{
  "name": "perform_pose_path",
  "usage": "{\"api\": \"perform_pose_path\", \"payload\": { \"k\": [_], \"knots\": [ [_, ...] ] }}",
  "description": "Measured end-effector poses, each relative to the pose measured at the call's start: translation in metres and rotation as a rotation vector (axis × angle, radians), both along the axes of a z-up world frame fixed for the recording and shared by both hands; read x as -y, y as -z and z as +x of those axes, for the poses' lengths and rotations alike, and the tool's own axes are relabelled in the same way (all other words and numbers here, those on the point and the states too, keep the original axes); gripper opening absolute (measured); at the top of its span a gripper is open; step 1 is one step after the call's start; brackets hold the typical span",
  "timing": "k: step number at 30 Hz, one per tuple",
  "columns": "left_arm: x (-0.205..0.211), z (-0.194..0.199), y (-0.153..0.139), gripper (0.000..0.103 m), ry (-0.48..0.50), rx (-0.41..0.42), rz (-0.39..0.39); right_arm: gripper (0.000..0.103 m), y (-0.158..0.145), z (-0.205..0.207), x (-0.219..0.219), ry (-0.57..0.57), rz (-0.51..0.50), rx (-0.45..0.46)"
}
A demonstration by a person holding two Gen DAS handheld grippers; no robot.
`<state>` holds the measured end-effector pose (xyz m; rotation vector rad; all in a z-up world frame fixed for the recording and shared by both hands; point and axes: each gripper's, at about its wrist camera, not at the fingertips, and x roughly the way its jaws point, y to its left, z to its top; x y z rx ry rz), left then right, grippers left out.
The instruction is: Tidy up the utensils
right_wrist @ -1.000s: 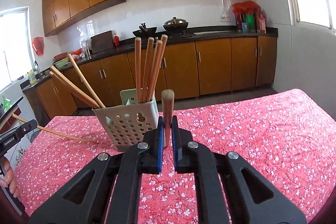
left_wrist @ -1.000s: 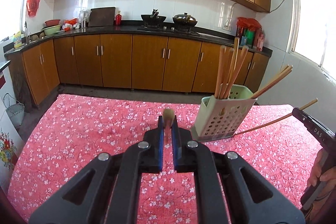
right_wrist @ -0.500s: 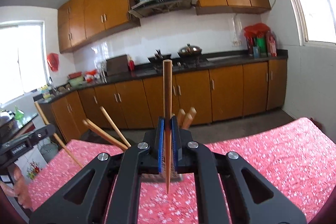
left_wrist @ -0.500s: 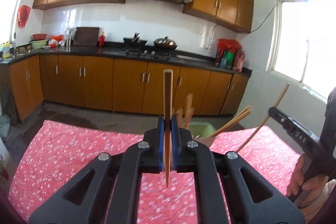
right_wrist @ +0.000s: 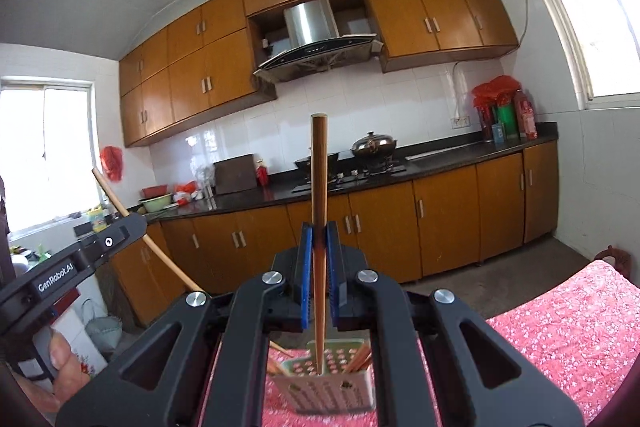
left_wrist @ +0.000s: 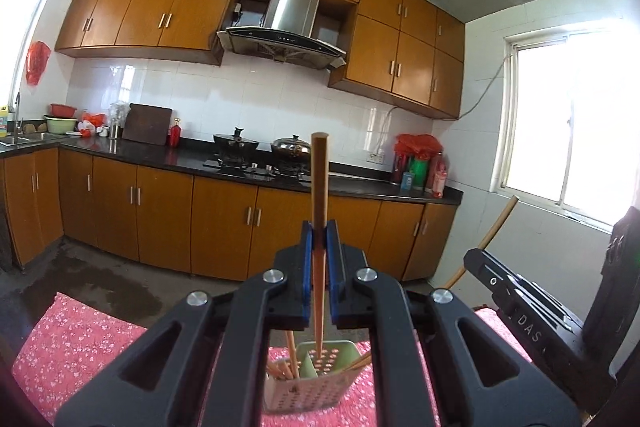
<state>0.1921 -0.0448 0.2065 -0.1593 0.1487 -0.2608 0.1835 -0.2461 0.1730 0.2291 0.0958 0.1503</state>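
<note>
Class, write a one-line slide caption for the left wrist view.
Left gripper holds a chopstick upright above the holder on the red tablecloth.

Floral-clothed table [left_wrist: 80, 339] under perforated holder [left_wrist: 312, 391]

Pale green perforated plastic utensil holder [left_wrist: 320, 383] mostly masked by black gripper frame, base hidden. Wooden chopsticks [left_wrist: 285, 371] inside too hidden to count. Pink floral tablecloth [right_wrist: 560, 339] cut off at edges. Bottle labels on dark countertop [right_wrist: 508, 143] unreadable.
</note>
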Motion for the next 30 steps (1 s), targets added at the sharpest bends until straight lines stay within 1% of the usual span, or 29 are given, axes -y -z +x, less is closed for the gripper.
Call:
{"api": "perform_pose_path", "payload": {
  "k": [3,6,9,12,14,15,16,17,18,20,22,23,24,25,26,27,28,30],
  "knots": [
    [0.005,0.017,0.014,0.008,-0.036,-0.024,0.010,0.008,0.010,0.017,-0.004,0.038,-0.010,-0.013],
    [0.003,0.032,0.029,0.008,-0.043,-0.058,0.000,0.008,0.025,0.031,-0.007,0.046,-0.008,-0.048],
    [0.003,0.046,0.041,0.008,-0.039,-0.090,-0.003,0.008,0.034,0.035,-0.008,0.045,-0.012,-0.068],
    [0.005,0.054,0.051,0.008,-0.033,-0.117,0.015,0.008,0.039,0.039,-0.008,0.032,-0.023,-0.089],
    [0.002,0.058,0.054,0.011,-0.031,-0.128,0.003,0.010,0.039,0.039,-0.008,0.021,-0.027,-0.091],
    [0.000,0.058,0.054,0.018,-0.032,-0.126,0.000,0.020,0.038,0.038,-0.008,0.020,-0.029,-0.090],
    [-0.002,0.057,0.053,0.028,-0.040,-0.122,-0.001,0.029,0.037,0.036,-0.007,0.019,-0.032,-0.086],
    [-0.006,0.055,0.051,0.032,-0.050,-0.114,-0.003,0.045,0.035,0.032,-0.006,0.025,-0.035,-0.073],
    [-0.008,0.053,0.049,0.035,-0.053,-0.109,-0.004,0.048,0.033,0.029,-0.005,0.027,-0.039,-0.061],
    [-0.016,0.047,0.044,0.040,-0.067,-0.097,-0.005,0.048,0.028,0.024,-0.003,0.033,-0.055,-0.049],
    [-0.024,0.040,0.039,0.051,-0.087,-0.085,-0.005,0.056,0.021,0.018,0.001,0.047,-0.062,-0.037],
    [-0.027,0.036,0.037,0.054,-0.095,-0.081,-0.004,0.064,0.018,0.014,0.003,0.057,-0.064,-0.028],
    [-0.034,0.029,0.034,0.061,-0.113,-0.073,0.002,0.076,0.015,0.007,0.006,0.069,-0.066,-0.013],
    [-0.038,0.024,0.032,0.072,-0.127,-0.066,0.008,0.084,0.012,-0.001,0.008,0.080,-0.066,0.002],
    [-0.042,0.018,0.032,0.078,-0.138,-0.060,0.014,0.098,0.009,-0.006,0.010,0.086,-0.064,0.011],
    [-0.047,0.008,0.031,0.090,-0.156,-0.048,0.029,0.101,0.007,-0.018,0.012,0.093,-0.061,0.031],
    [-0.050,0.000,0.031,0.097,-0.166,-0.041,0.042,0.101,0.005,-0.025,0.012,0.096,-0.064,0.040],
    [-0.057,-0.019,0.034,0.099,-0.192,-0.031,0.078,0.101,0.004,-0.037,0.010,0.101,-0.090,0.033]
  ]
}}
